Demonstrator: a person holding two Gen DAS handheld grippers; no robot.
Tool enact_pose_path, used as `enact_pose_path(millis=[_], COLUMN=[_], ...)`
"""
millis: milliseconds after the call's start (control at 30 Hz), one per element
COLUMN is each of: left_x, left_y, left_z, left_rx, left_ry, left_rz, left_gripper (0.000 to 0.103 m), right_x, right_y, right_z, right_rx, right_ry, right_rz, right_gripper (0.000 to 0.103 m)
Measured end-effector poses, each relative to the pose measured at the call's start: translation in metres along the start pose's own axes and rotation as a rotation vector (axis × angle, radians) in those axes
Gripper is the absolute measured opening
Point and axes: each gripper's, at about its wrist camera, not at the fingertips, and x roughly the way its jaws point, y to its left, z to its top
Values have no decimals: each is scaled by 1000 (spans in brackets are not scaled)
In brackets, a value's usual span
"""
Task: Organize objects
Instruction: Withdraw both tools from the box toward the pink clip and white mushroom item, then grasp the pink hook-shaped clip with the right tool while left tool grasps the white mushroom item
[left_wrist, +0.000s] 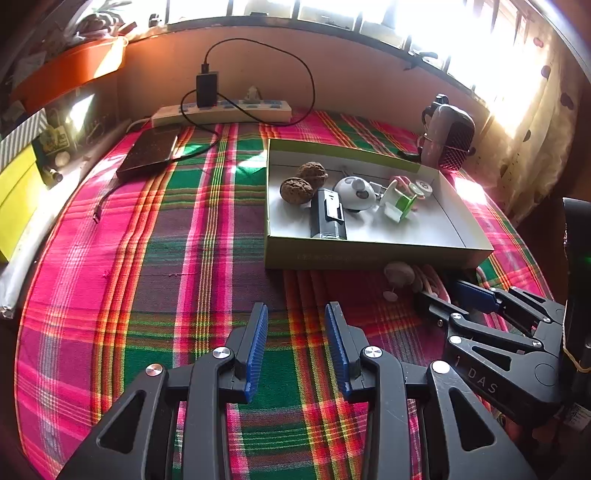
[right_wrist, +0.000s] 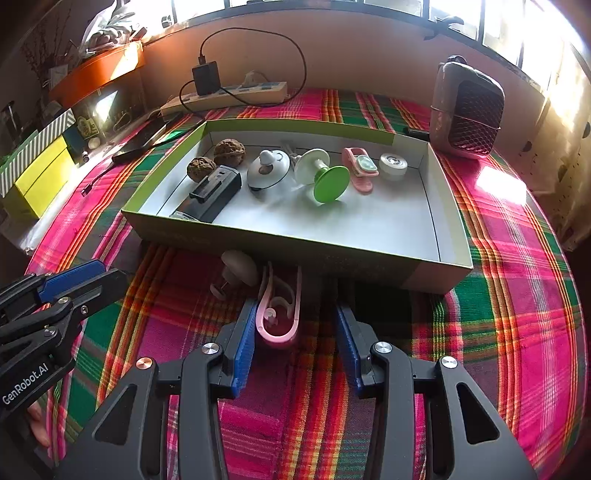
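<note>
- Left wrist view: the left hand-held gripper (left_wrist: 297, 350) hovers spread and empty over the plaid cloth of the table (left_wrist: 184, 280), well short of the open cardboard box (left_wrist: 369, 251). Walnuts (left_wrist: 304, 182), a dark rectangular device (left_wrist: 328, 218) and a green-and-white spool (left_wrist: 400, 201) already lie in the box.
- In this view the right hand-held gripper (left_wrist: 448, 295) reaches in from the right, close to the box's near wall, with a small beige mushroom-shaped piece (left_wrist: 398, 275) just beside its tips. I judge that a hurried sweep by either gripper could knock this light piece under the box edge or shove the box itself.
- Right wrist view: the right hand-held gripper (right_wrist: 295, 325) is spread around a pink clip-like loop (right_wrist: 279, 314), which lies on the cloth just in front of the box wall (right_wrist: 314, 258); its left pad looks to be touching or nearly touching the loop, the other stands apart.
- The loop looks thin and springy, so closing off-centre could likely flip it sideways or squeeze it out forward against the box.
- The beige piece (right_wrist: 236, 271) sits just beside the loop; a wide closing stroke might catch both.
- Lifting the loop calls for clearing the near wall, or the box may be dragged toward the fan-like grille appliance (right_wrist: 469, 110) behind.
- The left gripper (right_wrist: 70, 291) waits near the left edge of the view; the two could collide if both move in together.
</note>
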Motion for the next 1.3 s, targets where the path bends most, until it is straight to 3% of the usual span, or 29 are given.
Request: enact_pose_path(millis=[433,600,1300], left_x=[9,13,34], left_y=[-2,-8,-55], left_z=[2,4,15], left_rx=[-6,2,73], left_ry=[31,44,82], left_rz=[-36,-50,-109], left_gripper=[30,30,31], right_x=[1,-1,-9], right_y=[-2,-5,-38], right_z=[0,-1,-13], right_rx=[-21,-33,-24], right_ry=[-16,-24,-42], right_rz=[2,9,22], right_gripper=[41,25,25])
